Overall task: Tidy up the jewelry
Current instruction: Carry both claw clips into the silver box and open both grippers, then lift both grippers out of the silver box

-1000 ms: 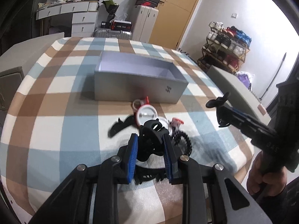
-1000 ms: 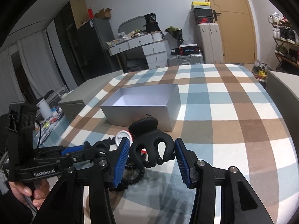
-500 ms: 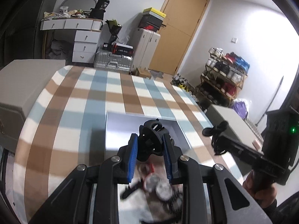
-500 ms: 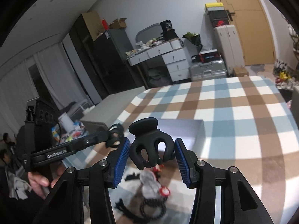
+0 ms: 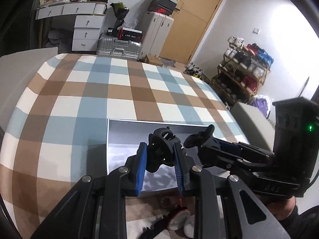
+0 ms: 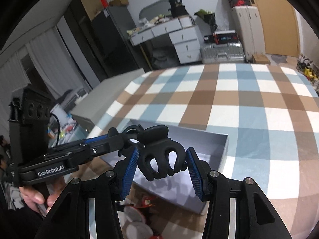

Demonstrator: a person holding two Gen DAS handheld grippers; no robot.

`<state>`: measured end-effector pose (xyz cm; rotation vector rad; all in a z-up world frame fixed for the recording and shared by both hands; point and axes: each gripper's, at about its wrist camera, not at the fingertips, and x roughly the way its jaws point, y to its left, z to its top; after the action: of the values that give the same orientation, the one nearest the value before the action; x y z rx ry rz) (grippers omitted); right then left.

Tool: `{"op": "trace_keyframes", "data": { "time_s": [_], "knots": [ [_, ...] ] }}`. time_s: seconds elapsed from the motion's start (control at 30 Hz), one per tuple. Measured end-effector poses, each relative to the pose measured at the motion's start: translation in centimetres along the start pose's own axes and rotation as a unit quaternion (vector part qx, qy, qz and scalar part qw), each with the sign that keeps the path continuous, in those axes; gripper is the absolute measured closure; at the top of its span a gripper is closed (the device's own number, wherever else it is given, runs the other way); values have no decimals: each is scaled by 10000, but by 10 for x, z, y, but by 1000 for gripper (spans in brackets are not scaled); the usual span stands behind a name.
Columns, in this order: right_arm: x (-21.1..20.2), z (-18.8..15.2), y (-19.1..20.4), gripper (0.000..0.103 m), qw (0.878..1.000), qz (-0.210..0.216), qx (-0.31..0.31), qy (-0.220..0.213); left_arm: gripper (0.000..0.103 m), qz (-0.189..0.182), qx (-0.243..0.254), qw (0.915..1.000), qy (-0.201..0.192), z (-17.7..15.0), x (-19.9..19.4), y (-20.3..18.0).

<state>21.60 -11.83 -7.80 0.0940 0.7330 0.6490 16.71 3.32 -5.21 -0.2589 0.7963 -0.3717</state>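
Currently both grippers hang over the open grey rectangular cardboard box point(image 5: 127, 137) on the brown-blue-white checked tablecloth point(image 5: 83, 91). Left gripper point(image 5: 160, 166): jaws at their narrowest, blue pads clamped on a small black plastic claw hair clip point(image 5: 162, 149). Right gripper point(image 6: 162, 166): jaws partway open, pads pressing both sides of a larger black plastic claw hair clip point(image 6: 161, 159), teeth pointing down. Remaining jewelry pile point(image 6: 139, 217), red, white and black pieces, lies on the cloth just in front of the box's near wall, under the grippers.
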Motion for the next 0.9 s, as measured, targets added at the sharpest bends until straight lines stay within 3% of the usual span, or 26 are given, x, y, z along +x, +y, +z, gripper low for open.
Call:
{"op": "trace_keyframes", "data": {
  "time_s": [0.2,0.47,0.5,0.57,0.63,0.8,0.9],
  "knots": [
    [15,1,-5,54,9998,-35,69,175,83,-31,-15,9999,167,3,7,1],
    [12,4,-1,52,9999,-127,-64,0,81,4,-78,9995,322,7,13,6],
    [10,3,-1,49,9998,-159,-63,-38,79,39,-43,9995,315,7,12,6],
    [3,2,-3,46,9998,-147,-13,-140,61,102,-24,9996,265,6,8,6],
    [-8,1,-5,43,9995,-125,52,-293,53,95,-57,9998,162,5,1,6],
    [-52,-9,-4,32,9946,-276,126,-988,50,159,-52,9998,-145,2,-23,4],
    [-78,-20,1,19,9897,-423,93,-1362,41,284,-28,9991,-306,-3,-35,1]
  ]
}}
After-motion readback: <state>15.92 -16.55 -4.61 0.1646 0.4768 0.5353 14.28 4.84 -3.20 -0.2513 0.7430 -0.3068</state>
